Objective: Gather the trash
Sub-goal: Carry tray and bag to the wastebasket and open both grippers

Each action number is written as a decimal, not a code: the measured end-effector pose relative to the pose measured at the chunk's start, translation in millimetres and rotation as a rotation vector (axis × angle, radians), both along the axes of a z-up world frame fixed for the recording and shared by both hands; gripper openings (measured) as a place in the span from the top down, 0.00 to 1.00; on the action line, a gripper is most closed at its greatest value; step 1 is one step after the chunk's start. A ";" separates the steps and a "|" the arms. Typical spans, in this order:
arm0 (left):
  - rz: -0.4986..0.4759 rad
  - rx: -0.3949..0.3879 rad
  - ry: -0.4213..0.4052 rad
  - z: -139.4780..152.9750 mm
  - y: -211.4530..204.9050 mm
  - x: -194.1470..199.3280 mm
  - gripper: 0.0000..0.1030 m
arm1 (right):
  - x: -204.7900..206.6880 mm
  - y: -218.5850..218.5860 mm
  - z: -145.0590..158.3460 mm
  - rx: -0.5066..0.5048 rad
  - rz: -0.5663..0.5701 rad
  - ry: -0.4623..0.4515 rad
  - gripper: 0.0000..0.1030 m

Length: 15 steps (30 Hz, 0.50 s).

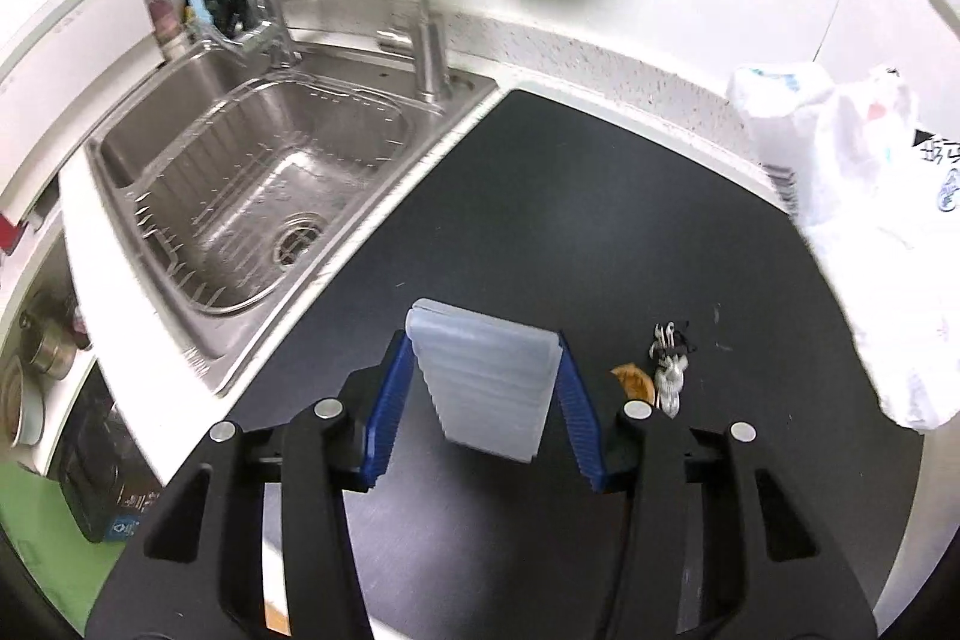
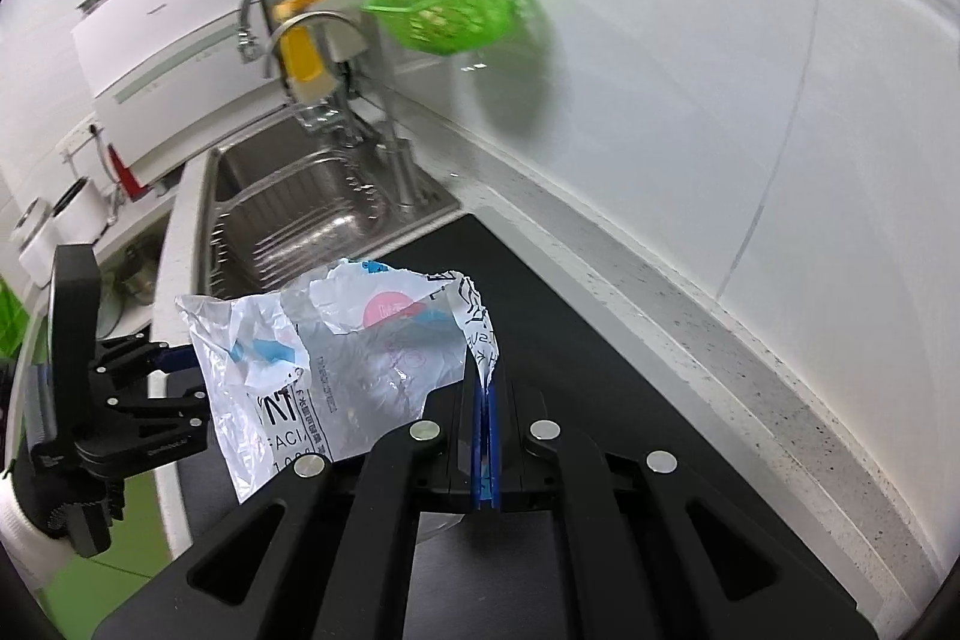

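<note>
Left wrist view: your left gripper (image 1: 486, 388) clamps a pale ribbed block (image 1: 483, 382) above the black counter (image 1: 600, 220).
Right wrist view: your right gripper (image 2: 485, 388), closed, pinches the plastic bag (image 2: 336, 346) by its edge, likely ready for trash.
Scraps (image 1: 651, 370): on the counter, uncollected.

The left gripper (image 1: 486, 340) squeezes a pale ridged plastic box (image 1: 489, 388) above the black mat (image 1: 600, 220). Small scraps (image 1: 654, 370) lie beside it. The sink (image 1: 252, 196) is left.
</note>
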<state>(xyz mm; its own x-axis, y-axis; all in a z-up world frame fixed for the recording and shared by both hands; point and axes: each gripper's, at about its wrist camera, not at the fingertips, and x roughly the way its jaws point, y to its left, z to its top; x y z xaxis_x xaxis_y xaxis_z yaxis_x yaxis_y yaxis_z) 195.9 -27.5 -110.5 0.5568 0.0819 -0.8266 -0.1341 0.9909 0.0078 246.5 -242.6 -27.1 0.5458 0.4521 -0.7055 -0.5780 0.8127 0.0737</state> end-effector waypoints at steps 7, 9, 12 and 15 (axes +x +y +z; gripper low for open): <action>0.049 0.002 -0.038 26.6 26.9 -67.3 0.54 | -47.4 39.8 11.1 0.010 0.086 -0.021 0.99; 0.076 0.005 -0.044 33.1 38.6 -92.2 0.54 | -63.6 56.1 13.1 0.014 0.120 -0.023 0.99; 0.129 0.008 -0.049 39.8 59.5 -132.0 0.54 | -89.5 84.4 13.6 0.014 0.182 -0.026 0.99; 0.183 0.008 -0.047 42.6 81.3 -167.7 0.54 | -116.8 118.6 11.4 0.016 0.255 -0.019 0.99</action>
<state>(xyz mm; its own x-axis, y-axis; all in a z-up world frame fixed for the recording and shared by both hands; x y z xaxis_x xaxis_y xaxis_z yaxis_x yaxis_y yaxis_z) 28.2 53.8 -68.0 0.5699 0.1920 -0.7990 -0.3123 0.9500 0.0055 129.7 -124.0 -15.7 0.4256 0.5880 -0.6878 -0.7657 0.6391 0.0726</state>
